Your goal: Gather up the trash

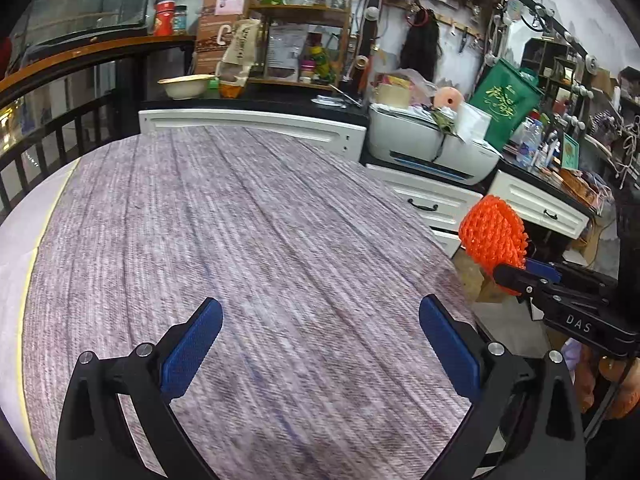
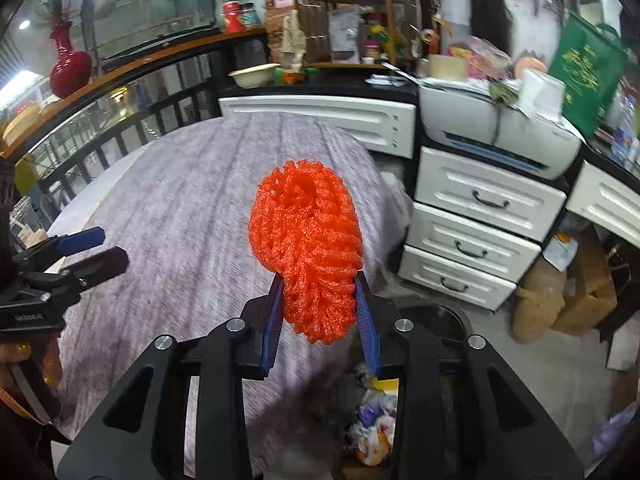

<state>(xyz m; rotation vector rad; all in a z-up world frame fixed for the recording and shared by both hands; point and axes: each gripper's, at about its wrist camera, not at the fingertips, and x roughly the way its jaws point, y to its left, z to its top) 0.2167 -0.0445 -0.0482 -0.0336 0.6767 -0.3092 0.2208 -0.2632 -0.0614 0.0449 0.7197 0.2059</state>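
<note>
Grey woven tablecloth [image 1: 248,232], white drawers [image 2: 480,216] beyond | left gripper [image 1: 320,344] spread wide, empty, over the cloth | right gripper [image 2: 320,300] clamped on orange foam net [image 2: 306,240], off the table edge | below it: blurred wrappers [image 2: 372,428], container partly hidden

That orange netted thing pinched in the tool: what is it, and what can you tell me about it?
The orange foam net looks like a soft mesh sleeve of the sort that cushions fruit, bright orange with an open lattice weave, crumpled into an oval wad. The right tool is shut on its lower end, blue pads pressing both sides, so most of it sticks out beyond the fingertips. It hangs in the air past the edge of the grey woven tablecloth, above a bin of rubbish. Nothing else touches it.
</note>
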